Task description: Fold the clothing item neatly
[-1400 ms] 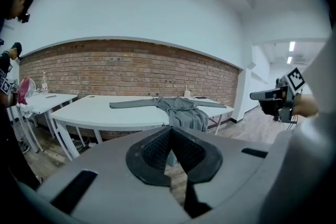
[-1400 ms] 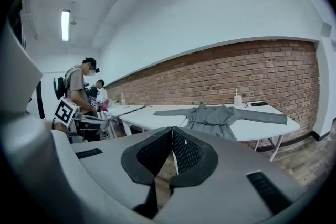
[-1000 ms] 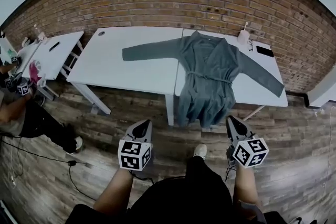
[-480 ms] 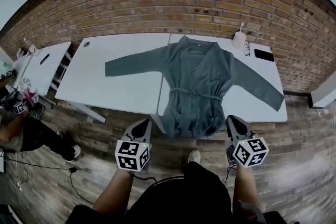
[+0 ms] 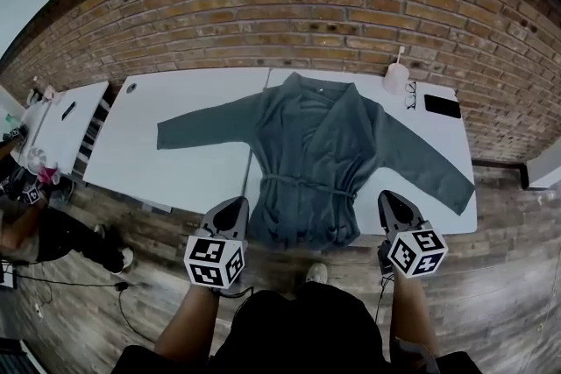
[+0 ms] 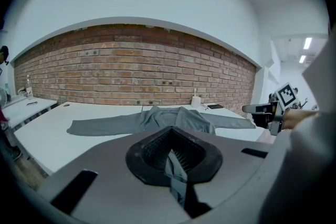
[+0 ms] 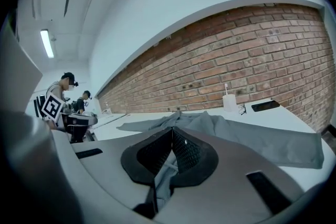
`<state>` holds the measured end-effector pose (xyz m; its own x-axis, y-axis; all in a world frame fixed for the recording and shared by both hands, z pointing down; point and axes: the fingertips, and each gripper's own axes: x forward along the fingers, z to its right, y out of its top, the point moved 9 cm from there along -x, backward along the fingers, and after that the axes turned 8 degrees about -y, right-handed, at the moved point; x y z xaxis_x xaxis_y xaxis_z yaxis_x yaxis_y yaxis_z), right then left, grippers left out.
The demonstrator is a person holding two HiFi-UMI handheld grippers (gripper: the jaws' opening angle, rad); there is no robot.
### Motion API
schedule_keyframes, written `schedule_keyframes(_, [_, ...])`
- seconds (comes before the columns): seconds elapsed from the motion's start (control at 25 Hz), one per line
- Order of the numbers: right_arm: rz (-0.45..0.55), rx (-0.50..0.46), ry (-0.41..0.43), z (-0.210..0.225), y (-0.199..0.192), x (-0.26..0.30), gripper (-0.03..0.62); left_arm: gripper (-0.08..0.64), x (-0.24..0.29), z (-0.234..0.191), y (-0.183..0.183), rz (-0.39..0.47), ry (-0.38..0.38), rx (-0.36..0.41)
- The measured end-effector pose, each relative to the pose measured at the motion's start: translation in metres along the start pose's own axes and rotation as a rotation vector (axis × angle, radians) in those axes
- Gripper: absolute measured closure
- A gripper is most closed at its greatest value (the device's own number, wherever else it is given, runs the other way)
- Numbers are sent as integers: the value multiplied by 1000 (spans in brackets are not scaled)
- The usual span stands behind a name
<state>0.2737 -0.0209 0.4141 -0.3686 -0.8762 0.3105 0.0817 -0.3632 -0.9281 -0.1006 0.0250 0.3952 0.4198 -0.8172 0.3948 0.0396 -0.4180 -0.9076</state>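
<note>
Your robe [image 5: 316,149] lies spread on white tables [image 5: 140,171] (two, abutting) by a brick wall [image 5: 307,4]. Your left gripper [image 5: 236,205] and right gripper [image 5: 391,198] are closed, empty.

No words, brand names or numbers can be read anywhere in these views; the only printed signs are black-and-white square markers, patterns of blocks without letters or digits; one set stands on the faces of the cube [image 5: 213,262] on the left gripper [image 5: 234,204]; another on the cube [image 5: 415,251] on the right gripper [image 5: 391,197]; the same kind of marker shows small and side-on in each gripper view, too coarse to yield any text.
</note>
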Motion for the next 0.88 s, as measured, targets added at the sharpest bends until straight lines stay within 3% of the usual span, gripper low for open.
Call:
schedule_keyframes(0.24, [-39, 6, -24, 25, -4, 18, 591, 561, 22, 3, 1, -24, 13, -27])
schedule_keyframes(0.48, [-38, 15, -137, 61, -5, 18, 591, 561, 44, 7, 8, -47, -19, -26])
schedule_keyframes(0.64, [-28, 10, -327, 111, -10, 6, 580, 561, 62, 10, 21, -48, -52, 1])
schedule_keyframes(0.76, [-58, -1, -504, 160, -19, -5, 496, 561, 78, 12, 29, -48, -77, 20])
schedule_keyframes(0.88, [-105, 10, -665, 208, -34, -21, 464, 561, 90, 14, 32, -55, -96, 34])
